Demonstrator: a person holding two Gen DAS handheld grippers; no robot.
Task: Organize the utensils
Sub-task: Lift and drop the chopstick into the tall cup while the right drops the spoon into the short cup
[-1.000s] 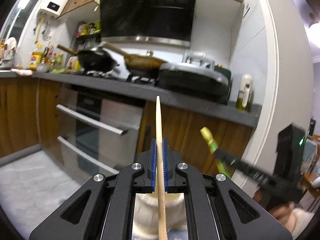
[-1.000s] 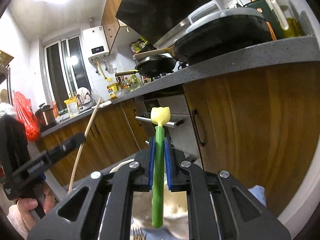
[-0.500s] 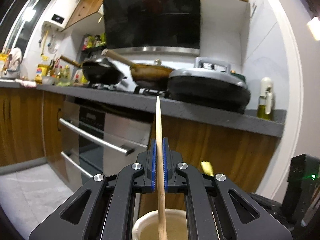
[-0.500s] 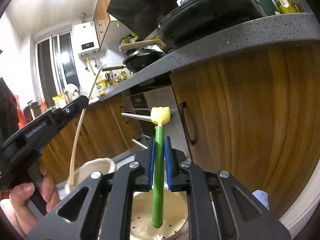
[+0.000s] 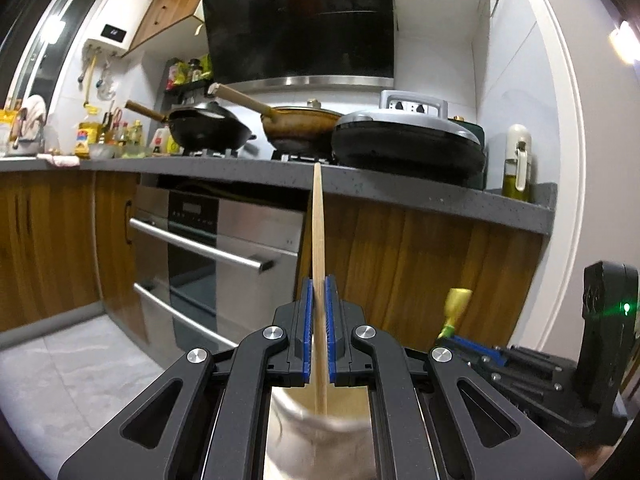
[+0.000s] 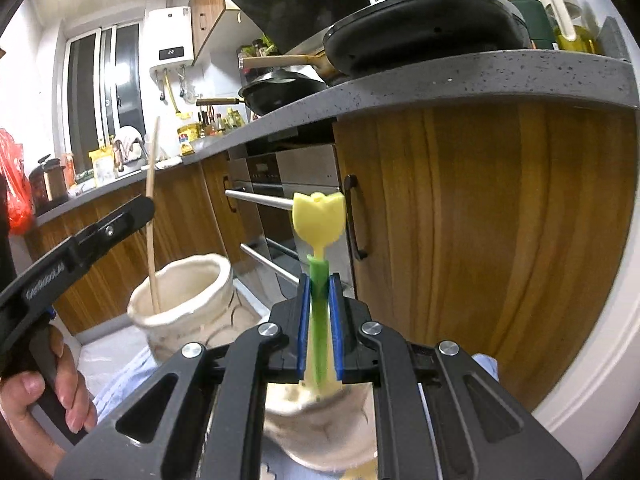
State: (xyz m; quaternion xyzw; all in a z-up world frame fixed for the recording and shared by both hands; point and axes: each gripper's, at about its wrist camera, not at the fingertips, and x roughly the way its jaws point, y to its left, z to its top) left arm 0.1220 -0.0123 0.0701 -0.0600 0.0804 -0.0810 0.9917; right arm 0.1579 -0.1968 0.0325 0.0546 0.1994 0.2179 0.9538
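My left gripper [image 5: 319, 332] is shut on a thin wooden chopstick [image 5: 319, 240] that stands upright, its lower end inside a cream ceramic holder [image 5: 320, 432] right below the jaws. In the right wrist view that same chopstick [image 6: 152, 216] reaches into the left cream holder [image 6: 184, 300], carried by the left gripper [image 6: 138, 210] in a person's hand [image 6: 60, 400]. My right gripper [image 6: 319, 328] is shut on a green utensil handle with a yellow tulip-shaped end [image 6: 319, 220], its lower end down in a second cream holder [image 6: 320, 432].
Wooden cabinets [image 6: 480, 260] and a steel oven front [image 5: 224, 248] stand close ahead under a grey countertop [image 5: 400, 196] carrying pans and an oil bottle [image 5: 517, 164]. A light blue cloth [image 6: 120, 384] lies under the holders.
Both grippers have sunk with their utensils. The chopstick's lower end has gone into the left holder and the green utensil's lower end has dropped into the holder beneath it.
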